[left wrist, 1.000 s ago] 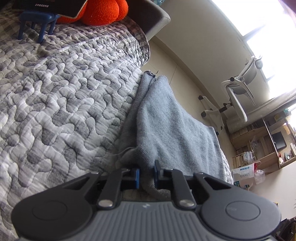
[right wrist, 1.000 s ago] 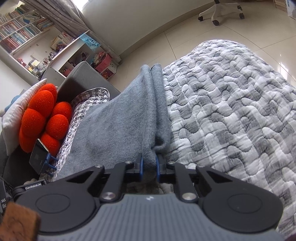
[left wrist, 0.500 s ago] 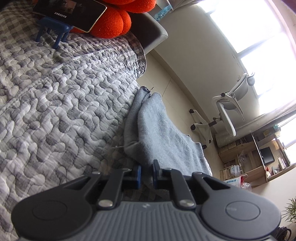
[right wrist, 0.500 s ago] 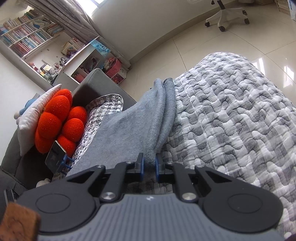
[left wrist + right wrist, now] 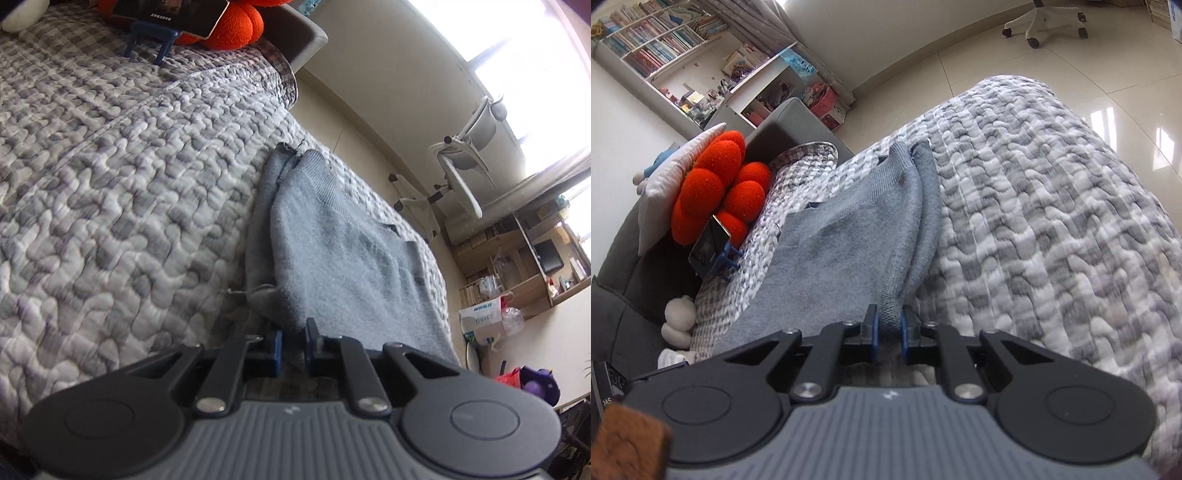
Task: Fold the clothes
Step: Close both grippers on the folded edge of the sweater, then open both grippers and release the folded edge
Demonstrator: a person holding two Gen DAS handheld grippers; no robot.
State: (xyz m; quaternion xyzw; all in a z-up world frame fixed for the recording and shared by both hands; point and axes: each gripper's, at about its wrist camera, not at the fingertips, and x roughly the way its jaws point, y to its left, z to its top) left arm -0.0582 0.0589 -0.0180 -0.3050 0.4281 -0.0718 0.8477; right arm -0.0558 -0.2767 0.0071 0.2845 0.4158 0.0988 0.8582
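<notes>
The grey sweater lies folded on the quilted bed cover, in the middle of both frames. The left hand-held gripper and the right hand-held gripper each pinch one near edge of it.

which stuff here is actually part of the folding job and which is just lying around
Part of the job:
- grey knitted sweater
- left gripper, shut on its edge
- right gripper, shut on its edge
- grey-and-white quilted bedspread under it

Just lying about:
- orange bobbled plush cushion
- phone on a blue stand
- white swivel chair
- small white plush toy
</notes>
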